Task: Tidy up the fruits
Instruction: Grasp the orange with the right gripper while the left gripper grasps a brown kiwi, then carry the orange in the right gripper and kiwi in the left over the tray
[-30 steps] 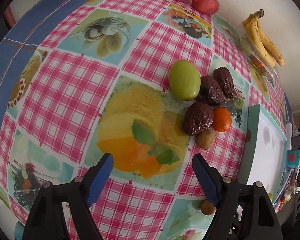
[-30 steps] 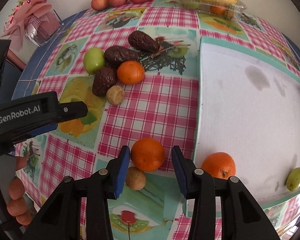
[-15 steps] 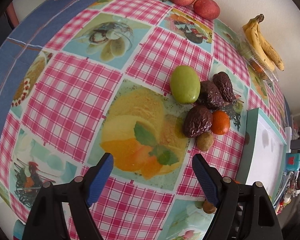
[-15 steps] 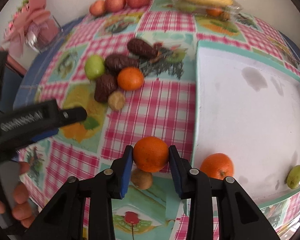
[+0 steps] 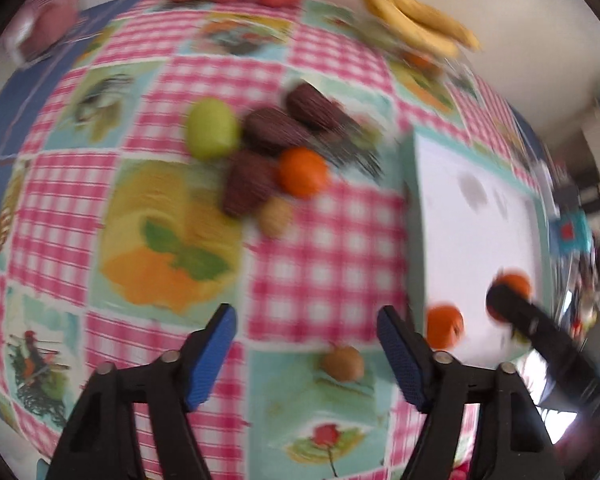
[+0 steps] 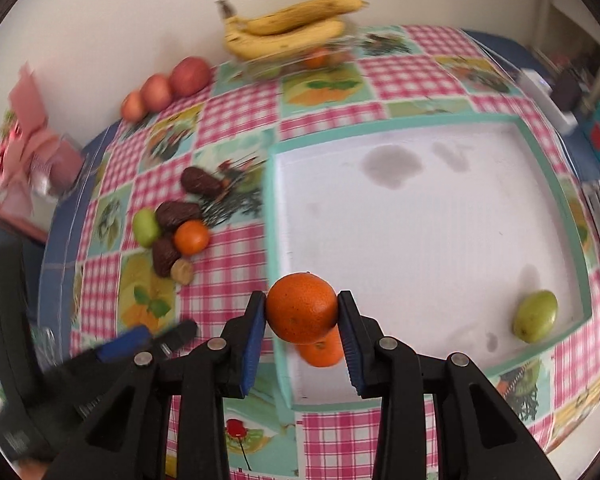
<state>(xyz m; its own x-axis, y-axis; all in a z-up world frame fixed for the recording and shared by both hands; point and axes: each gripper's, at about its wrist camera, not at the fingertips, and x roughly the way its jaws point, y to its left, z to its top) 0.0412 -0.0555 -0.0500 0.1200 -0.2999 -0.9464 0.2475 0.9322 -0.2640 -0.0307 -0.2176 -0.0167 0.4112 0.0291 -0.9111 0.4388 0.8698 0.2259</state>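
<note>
Your right gripper [image 6: 302, 314] now squeezes the round orange fruit [image 6: 301, 307]. It was on the checked cloth; now it is lifted over the white tray's green rim [image 6: 274, 216], at 6 o'clock. Your left gripper [image 5: 305, 350] stays wide, empty. Next, put it down inside.
</note>
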